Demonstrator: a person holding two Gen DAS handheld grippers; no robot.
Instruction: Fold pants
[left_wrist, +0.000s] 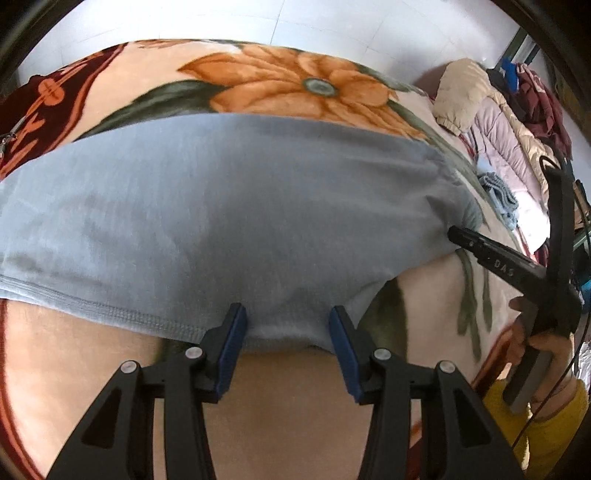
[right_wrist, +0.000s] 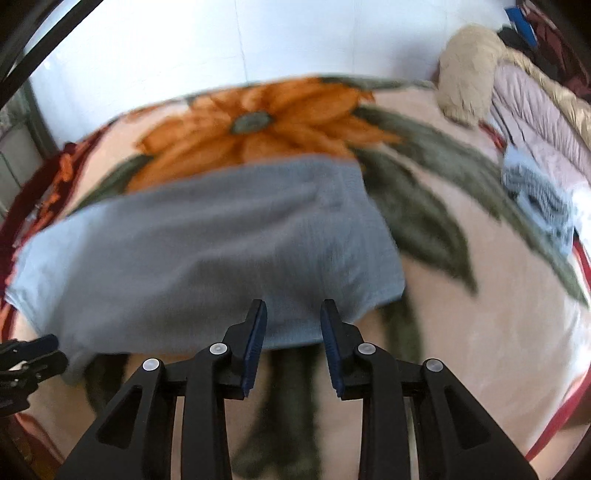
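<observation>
The pants (left_wrist: 229, 206) were laid on the blanket (left_wrist: 280, 81), just ahead of both hand-held grippers; the left (left_wrist: 287, 332) and the right (right_wrist: 293, 328) were held spread, nothing pinched

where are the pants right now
The pants lie flat on the floral blanket, below its orange flower, in both wrist views; their near edge sits just ahead of both open grippers.

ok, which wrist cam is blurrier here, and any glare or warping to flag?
Right wrist view: clear motion smear across the blanket and grey pants; only the right hand-held gripper stays sharp. Left wrist view: crisper, the pants' hem stitching reads, mild softness mid-cloth. Both: strong fisheye bending with dark corners, and the pale wall is washed out.
</observation>
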